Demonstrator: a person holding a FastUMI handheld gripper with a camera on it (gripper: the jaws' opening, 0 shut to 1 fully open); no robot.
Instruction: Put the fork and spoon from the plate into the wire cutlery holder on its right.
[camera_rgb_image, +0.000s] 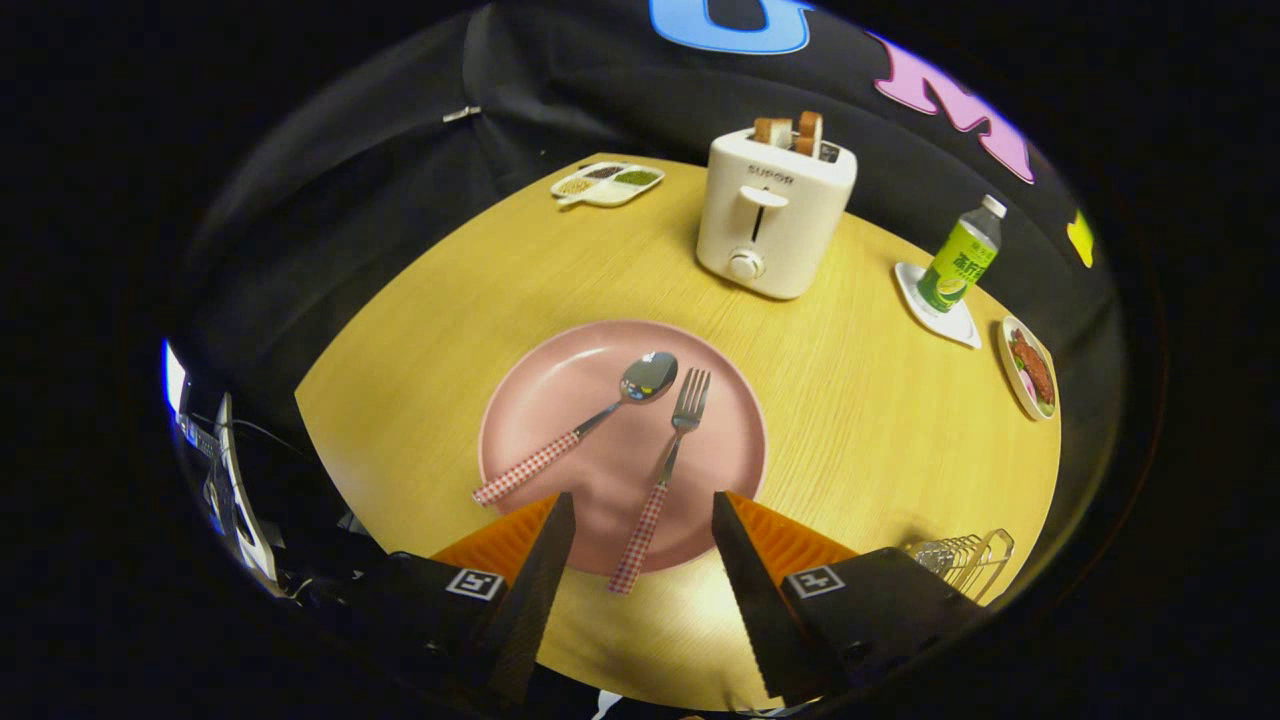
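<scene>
A pink plate (560, 385) is shown near the table's (450, 300) near edge, holding a spoon (585, 425) and a fork (662, 478), both with red-checked handles; the fork's handle end overhangs the plate's rim. The gripper (642, 510) is held above the near rim with its jaws spread wide and nothing grasped, the fork handle lying between the fingers. The wire cutlery holder (962, 560) is partly seen at the table's right near corner, beside the right finger; its contents cannot be made out. Toward the far edge, a toaster (772, 215) holds bread slices (790, 130), and a divided dish (607, 184) holds what appear to be grains. At the right edge, a green bottle (960, 258) stands on a coaster (940, 312) beside a small food plate (1030, 368).
</scene>
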